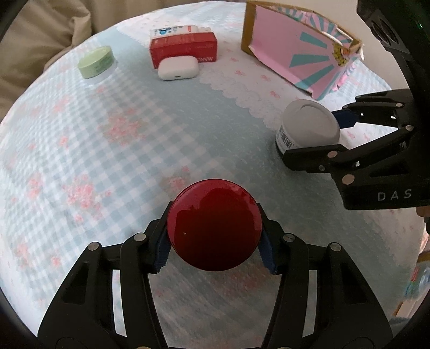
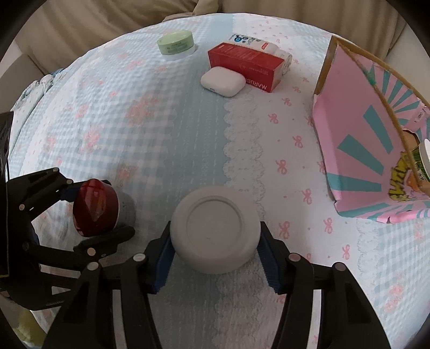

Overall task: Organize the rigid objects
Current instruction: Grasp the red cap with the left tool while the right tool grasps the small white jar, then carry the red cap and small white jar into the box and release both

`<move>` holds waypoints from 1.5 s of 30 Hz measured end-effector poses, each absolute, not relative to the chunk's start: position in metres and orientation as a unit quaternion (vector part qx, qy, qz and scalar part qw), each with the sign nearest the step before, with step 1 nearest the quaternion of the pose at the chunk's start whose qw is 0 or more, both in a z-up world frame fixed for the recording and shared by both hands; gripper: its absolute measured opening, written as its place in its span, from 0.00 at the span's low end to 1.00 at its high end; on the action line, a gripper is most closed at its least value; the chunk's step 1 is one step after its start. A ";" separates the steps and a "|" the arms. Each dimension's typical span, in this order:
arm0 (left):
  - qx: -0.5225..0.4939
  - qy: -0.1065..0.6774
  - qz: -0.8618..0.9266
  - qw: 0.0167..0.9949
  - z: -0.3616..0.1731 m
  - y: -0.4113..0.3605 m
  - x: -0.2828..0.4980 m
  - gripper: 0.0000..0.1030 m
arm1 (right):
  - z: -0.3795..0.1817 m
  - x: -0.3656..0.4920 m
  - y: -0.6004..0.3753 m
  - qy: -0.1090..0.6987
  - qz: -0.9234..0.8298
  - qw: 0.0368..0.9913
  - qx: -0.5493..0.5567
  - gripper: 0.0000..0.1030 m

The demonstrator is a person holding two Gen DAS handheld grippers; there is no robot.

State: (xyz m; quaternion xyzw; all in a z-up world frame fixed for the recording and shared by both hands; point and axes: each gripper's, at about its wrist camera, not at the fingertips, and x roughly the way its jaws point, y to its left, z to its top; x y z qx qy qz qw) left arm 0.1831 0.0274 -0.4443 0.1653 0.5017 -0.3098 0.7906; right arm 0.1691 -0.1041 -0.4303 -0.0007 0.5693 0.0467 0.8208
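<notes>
My left gripper [image 1: 215, 251] is shut on a jar with a glossy red lid [image 1: 214, 225], low over the checked cloth. The same jar [image 2: 95, 208] shows in the right wrist view at the left, held by that gripper [image 2: 92, 214]. My right gripper [image 2: 216, 259] is shut on a jar with a white lid [image 2: 215, 228]. It also shows in the left wrist view [image 1: 309, 125] at the right, between the right gripper's fingers [image 1: 314, 134]. A pink and teal cardboard box [image 2: 371, 150] lies open at the right.
At the far side stand a green round tin [image 1: 96, 62], a red carton [image 1: 183, 51] with a white pack [image 1: 174, 30] behind it, and a white earbud case [image 1: 178, 69]. A cup [image 2: 423, 161] sits in the pink box. Beige cushions [image 2: 107, 24] lie behind the cloth.
</notes>
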 end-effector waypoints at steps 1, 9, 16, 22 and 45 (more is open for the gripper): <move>0.163 0.502 -0.308 0.792 -0.441 0.029 0.183 0.49 | -0.427 0.169 -0.104 0.568 0.046 0.822 0.000 0.52; 0.134 0.493 -0.286 0.810 -0.383 0.044 0.181 0.49 | -0.379 0.164 -0.098 0.551 0.047 0.833 0.003 0.52; 0.120 0.482 -0.270 0.825 -0.308 0.049 0.173 0.49 | -0.305 0.150 -0.094 0.531 0.041 0.846 0.011 0.52; 0.092 0.468 -0.258 0.840 -0.241 0.045 0.168 0.49 | -0.248 0.133 -0.100 0.525 0.024 0.850 0.035 0.52; 0.019 0.457 -0.209 0.864 -0.156 -0.137 0.170 0.49 | -0.145 0.142 -0.303 0.495 0.017 0.866 0.071 0.52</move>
